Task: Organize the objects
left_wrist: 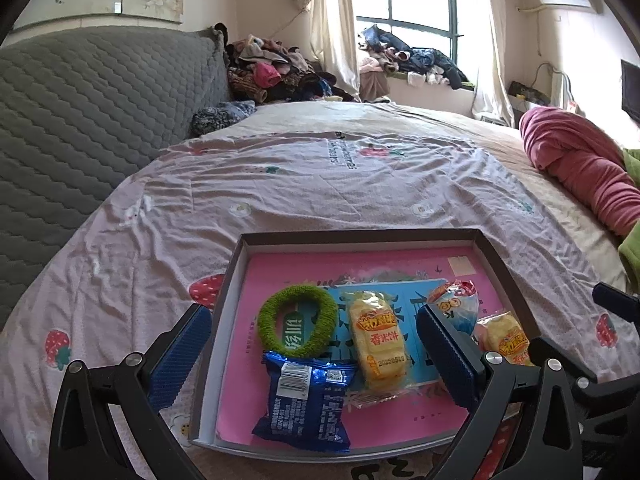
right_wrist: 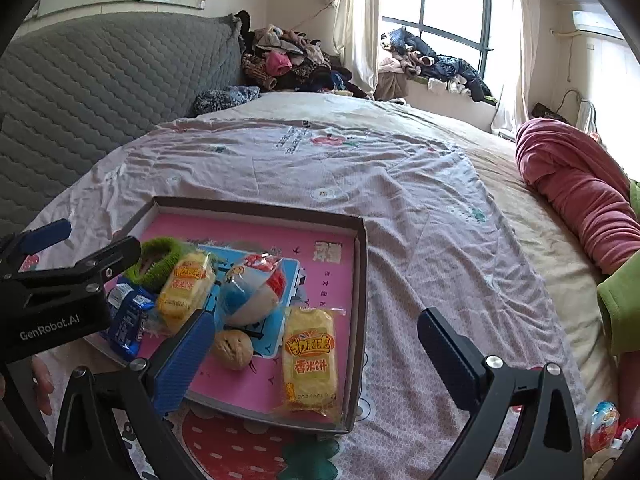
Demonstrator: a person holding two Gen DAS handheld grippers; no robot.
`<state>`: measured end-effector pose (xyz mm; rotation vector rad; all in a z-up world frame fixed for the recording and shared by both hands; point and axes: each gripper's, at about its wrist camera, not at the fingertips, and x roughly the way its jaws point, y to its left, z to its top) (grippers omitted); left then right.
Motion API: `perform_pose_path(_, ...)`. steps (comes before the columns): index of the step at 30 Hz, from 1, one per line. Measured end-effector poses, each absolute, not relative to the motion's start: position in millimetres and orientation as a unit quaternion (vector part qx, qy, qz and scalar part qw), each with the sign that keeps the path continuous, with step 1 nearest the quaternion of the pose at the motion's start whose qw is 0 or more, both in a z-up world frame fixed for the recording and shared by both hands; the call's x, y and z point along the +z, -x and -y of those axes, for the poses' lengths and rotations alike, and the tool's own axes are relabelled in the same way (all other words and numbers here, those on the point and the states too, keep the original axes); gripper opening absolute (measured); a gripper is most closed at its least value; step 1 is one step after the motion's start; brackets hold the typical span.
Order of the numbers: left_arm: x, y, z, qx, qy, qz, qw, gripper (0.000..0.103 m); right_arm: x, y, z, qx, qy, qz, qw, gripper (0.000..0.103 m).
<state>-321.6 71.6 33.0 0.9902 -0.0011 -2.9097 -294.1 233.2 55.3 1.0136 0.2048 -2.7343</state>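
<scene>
A shallow grey box lid with a pink lining (left_wrist: 360,238) (right_wrist: 362,280) lies on the bed. In it are a green fuzzy hair tie (left_wrist: 298,320) (right_wrist: 160,260), a blue snack packet (left_wrist: 306,404) (right_wrist: 126,320), two yellow rice-cake packets (left_wrist: 378,340) (right_wrist: 310,364) (right_wrist: 184,288), a blue, white and red egg-shaped packet (left_wrist: 456,300) (right_wrist: 252,292) and a walnut (right_wrist: 233,349). My left gripper (left_wrist: 314,354) is open above the lid's near side, empty. My right gripper (right_wrist: 316,346) is open over the lid's right part, empty.
The bed has a pink strawberry-print sheet (left_wrist: 320,184). A grey quilted headboard (left_wrist: 80,120) stands at left. A red rolled blanket (left_wrist: 580,168) lies at right. Clothes are piled by the window (left_wrist: 280,68). Another egg-shaped packet (right_wrist: 604,424) lies at the right wrist view's lower right.
</scene>
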Motion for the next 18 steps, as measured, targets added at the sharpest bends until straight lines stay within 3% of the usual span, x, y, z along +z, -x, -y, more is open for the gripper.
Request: perform_pose_path(18, 50.7, 304.4, -70.4, -0.953, -0.302, 0.001, 0.036, 0.102, 76.3, 282.7, -232.0, -0.936, -0.327, -0.068, 0.110, 0.102)
